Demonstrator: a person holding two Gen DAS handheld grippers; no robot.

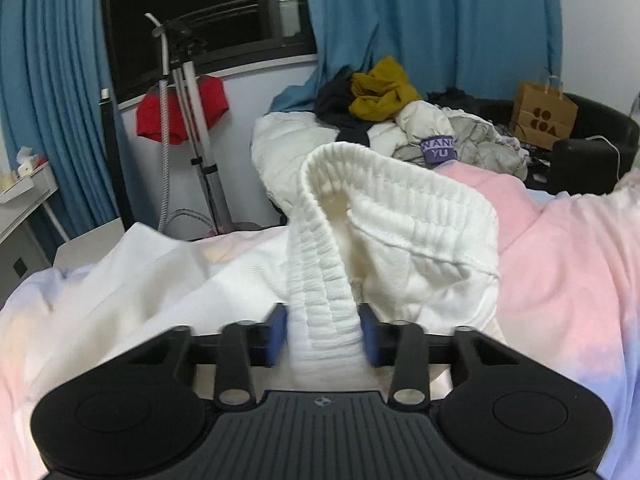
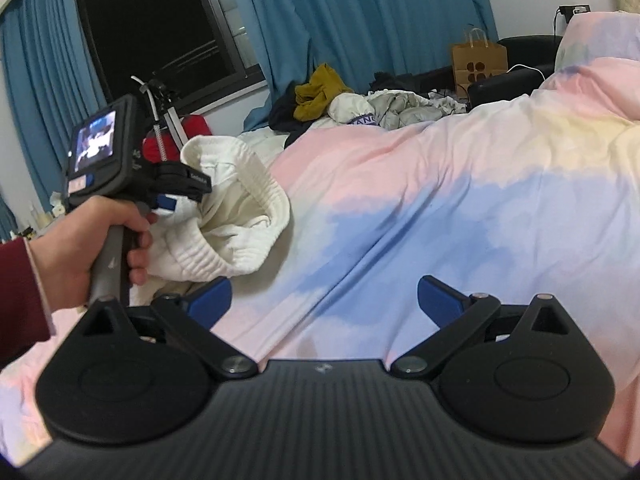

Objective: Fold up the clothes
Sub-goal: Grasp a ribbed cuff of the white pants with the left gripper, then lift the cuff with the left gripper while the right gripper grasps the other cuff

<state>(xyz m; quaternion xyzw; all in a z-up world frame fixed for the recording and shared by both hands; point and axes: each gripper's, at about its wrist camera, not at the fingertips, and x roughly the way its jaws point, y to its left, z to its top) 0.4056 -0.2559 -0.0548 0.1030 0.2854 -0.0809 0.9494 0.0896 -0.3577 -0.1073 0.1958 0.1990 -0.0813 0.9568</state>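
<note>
Left wrist view: left gripper (image 1: 324, 334) fingers pinch white waistband (image 1: 320, 280); purple label (image 1: 438, 148) reads "WANG YU". Right wrist view alone shows right gripper (image 2: 324, 300) fingers spread above bed (image 2: 440, 208).

— What's ahead of you?
— A dark window (image 1: 200, 4) framed by blue curtains (image 1: 432, 20), white wall below.
— And near it?
— You've a garment steamer stand (image 1: 188, 92), a brown paper bag (image 1: 544, 114), and a bed under a pastel duvet (image 2: 420, 184).
</note>
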